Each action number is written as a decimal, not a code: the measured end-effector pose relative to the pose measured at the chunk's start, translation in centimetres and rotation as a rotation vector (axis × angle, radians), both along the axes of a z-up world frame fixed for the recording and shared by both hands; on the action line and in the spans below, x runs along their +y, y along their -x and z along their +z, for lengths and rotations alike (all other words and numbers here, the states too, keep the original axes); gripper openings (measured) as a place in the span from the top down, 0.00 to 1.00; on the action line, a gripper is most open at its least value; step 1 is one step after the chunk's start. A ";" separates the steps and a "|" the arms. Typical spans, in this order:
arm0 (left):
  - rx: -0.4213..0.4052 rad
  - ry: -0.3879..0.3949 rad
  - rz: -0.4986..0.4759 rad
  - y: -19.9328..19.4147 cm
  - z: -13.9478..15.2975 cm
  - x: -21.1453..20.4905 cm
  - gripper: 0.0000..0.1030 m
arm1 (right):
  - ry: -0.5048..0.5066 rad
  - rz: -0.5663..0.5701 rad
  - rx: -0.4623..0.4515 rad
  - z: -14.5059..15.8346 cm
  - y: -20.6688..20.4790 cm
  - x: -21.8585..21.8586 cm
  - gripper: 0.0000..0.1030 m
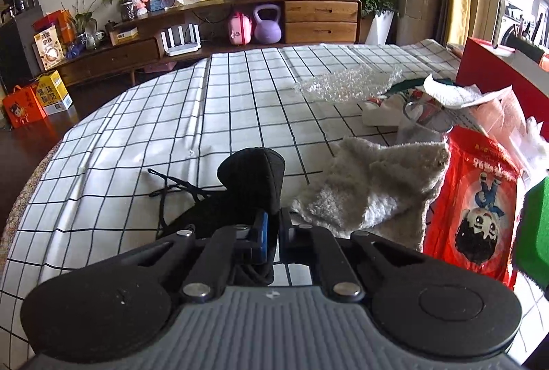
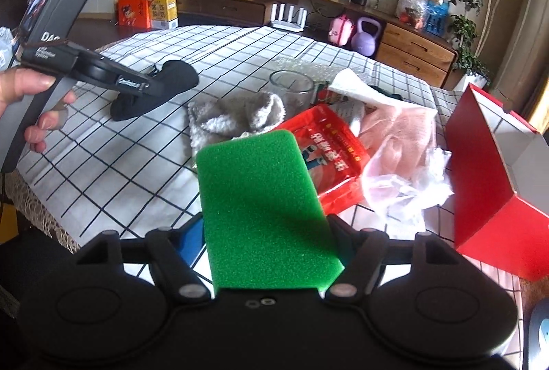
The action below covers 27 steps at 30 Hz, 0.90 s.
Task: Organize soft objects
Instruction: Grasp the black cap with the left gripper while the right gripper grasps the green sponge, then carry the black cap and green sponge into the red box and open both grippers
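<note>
My left gripper [image 1: 272, 226] is shut on a black fabric mask [image 1: 254, 184] with thin straps, lifted a little above the checked tablecloth [image 1: 206, 116]. The right wrist view shows that gripper [image 2: 144, 88] from the side, held by a person's hand [image 2: 31, 95], with the black mask [image 2: 164, 85] hanging from its tips. My right gripper [image 2: 267, 232] is shut on a green sponge [image 2: 260, 208] that fills the gap between its fingers. The sponge's edge [image 1: 535, 229] also shows at the right of the left wrist view. A fluffy pale cloth [image 2: 236, 119] lies on the table between the two grippers.
A red snack bag [image 2: 326, 157], a pink cloth [image 2: 401, 136], a crumpled plastic bag [image 2: 405, 184], white paper [image 2: 357, 88] and a glass [image 2: 291, 85] crowd the table's right side. An open red box [image 2: 487, 184] stands at the right edge. Bubble wrap [image 1: 343, 81] lies farther back.
</note>
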<state>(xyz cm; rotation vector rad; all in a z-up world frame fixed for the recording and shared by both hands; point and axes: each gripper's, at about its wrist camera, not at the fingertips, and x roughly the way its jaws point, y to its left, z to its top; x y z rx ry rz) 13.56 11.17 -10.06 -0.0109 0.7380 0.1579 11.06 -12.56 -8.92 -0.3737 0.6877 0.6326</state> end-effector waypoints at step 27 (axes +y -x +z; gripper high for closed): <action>-0.083 0.043 -0.157 4.1 9.2 -4.2 0.94 | -0.113 -0.278 0.023 6.9 -1.6 -9.8 0.29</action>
